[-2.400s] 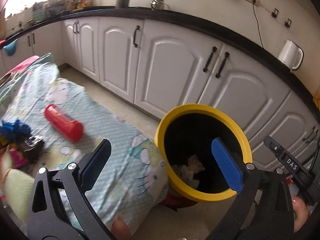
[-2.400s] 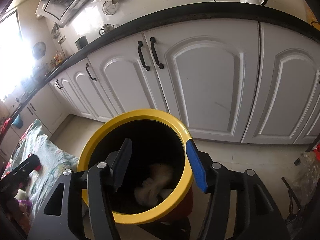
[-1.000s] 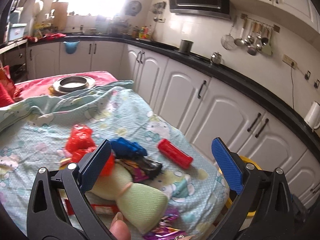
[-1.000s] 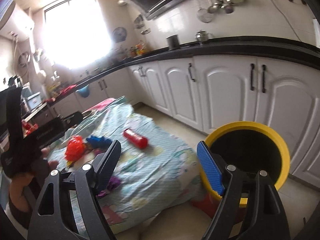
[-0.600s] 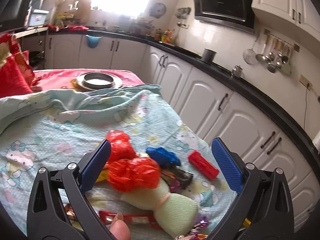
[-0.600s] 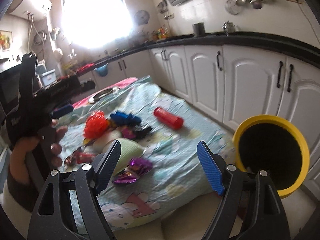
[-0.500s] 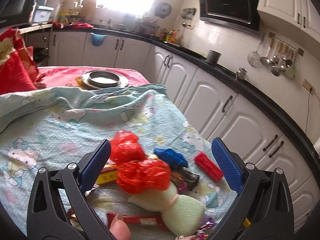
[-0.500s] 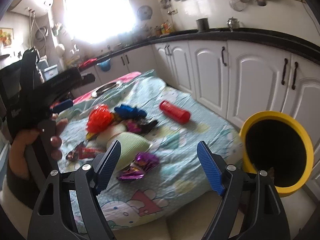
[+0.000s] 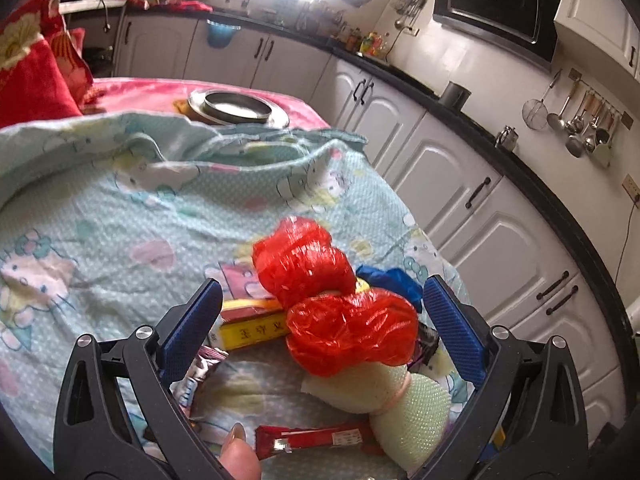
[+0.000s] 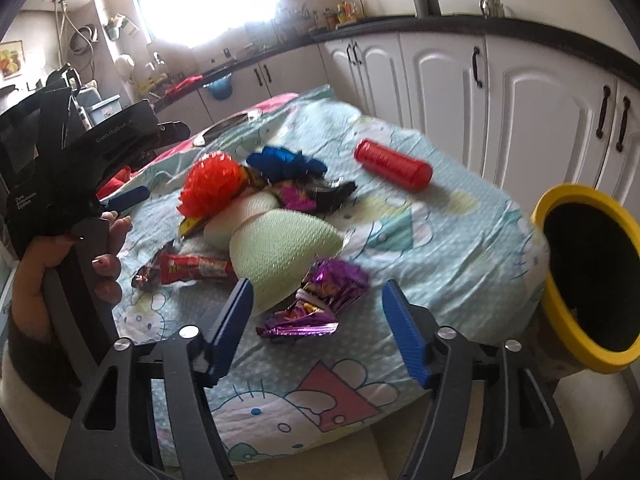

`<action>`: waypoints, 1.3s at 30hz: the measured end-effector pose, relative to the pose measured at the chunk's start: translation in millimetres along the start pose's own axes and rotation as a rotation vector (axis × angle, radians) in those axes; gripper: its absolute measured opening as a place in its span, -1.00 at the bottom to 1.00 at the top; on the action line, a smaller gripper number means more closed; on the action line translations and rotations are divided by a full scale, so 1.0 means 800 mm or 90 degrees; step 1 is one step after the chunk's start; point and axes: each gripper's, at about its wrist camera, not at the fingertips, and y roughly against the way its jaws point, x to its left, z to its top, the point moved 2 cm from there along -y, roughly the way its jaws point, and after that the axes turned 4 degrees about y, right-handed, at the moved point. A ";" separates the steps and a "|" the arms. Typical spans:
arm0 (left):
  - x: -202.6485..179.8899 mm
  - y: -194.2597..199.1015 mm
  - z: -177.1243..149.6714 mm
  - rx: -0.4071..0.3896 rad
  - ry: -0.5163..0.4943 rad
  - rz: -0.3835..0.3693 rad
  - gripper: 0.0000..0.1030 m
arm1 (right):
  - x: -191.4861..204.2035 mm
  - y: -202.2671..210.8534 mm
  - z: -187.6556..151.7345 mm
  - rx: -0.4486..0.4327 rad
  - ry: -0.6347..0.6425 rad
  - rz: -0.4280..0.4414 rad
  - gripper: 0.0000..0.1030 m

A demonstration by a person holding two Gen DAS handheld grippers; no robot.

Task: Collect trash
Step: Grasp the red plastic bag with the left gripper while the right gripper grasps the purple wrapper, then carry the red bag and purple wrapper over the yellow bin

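Note:
A trash pile lies on the light blue cartoon cloth (image 9: 100,220). My left gripper (image 9: 322,316) hangs open over it, with a crumpled red plastic bag (image 9: 348,332) between its fingers but untouched. Around it lie a second red bag (image 9: 304,264), a yellow and red box (image 9: 256,328), a pale green foam sleeve (image 9: 408,404), a red snack wrapper (image 9: 316,440) and a blue bag (image 9: 392,280). My right gripper (image 10: 318,304) is closing around a purple foil wrapper (image 10: 320,300); its pads stand clear of the foil. The yellow bin (image 10: 560,312) stands at the right.
A red can (image 10: 394,164) lies alone on the cloth toward the white cabinets (image 10: 540,120). A metal plate (image 9: 236,108) sits on pink cloth at the far end, beside a red pillow (image 9: 36,76). A person's hand (image 10: 108,240) holds the left gripper.
Both grippers have swung from the bin to the pile and sunk closer to it. The right jaws stand narrower than half a second ago, now framing the purple wrapper.

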 end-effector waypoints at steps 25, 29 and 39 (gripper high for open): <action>0.004 -0.010 -0.016 0.056 -0.008 0.001 -0.69 | -0.014 0.000 -0.013 0.035 -0.036 0.052 -0.62; 0.004 0.002 -0.007 0.038 -0.006 -0.006 -0.75 | -0.019 0.012 -0.003 0.014 -0.029 0.044 -0.63; -0.022 0.041 0.005 -0.015 -0.052 -0.018 -0.76 | -0.030 0.037 0.019 -0.035 -0.013 0.028 -0.63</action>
